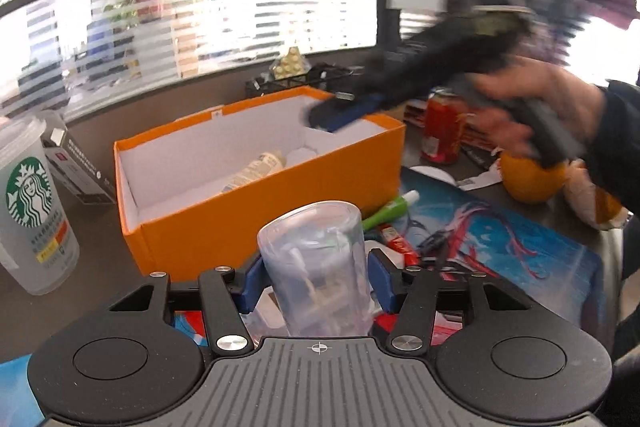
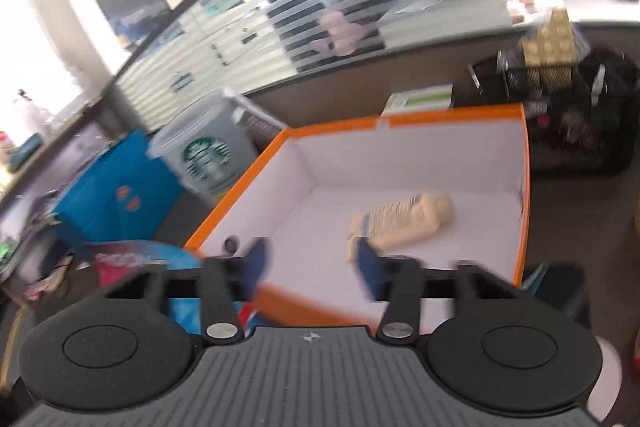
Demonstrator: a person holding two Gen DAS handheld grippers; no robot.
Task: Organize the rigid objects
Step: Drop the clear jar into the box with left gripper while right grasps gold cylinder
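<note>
My left gripper point(image 1: 316, 281) is shut on a clear plastic cup point(image 1: 316, 267), held upright in front of the orange box point(image 1: 256, 223). The box has a white inside and holds a cream bottle point(image 1: 260, 167) lying on its side. My right gripper point(image 1: 340, 115) hovers blurred over the box's far right corner. In the right wrist view, the right gripper point(image 2: 312, 267) is open and empty above the box's near edge point(image 2: 236, 215), with the cream bottle point(image 2: 404, 223) just beyond its fingertips.
A Starbucks cup point(image 1: 32, 203) stands left of the box. A red can point(image 1: 444, 131), an orange point(image 1: 528, 179), a green tube point(image 1: 392, 207) and a colourful mat point(image 1: 520, 247) lie to the right. A black wire organiser point(image 2: 576, 115) stands behind the box. A person leans on the partition.
</note>
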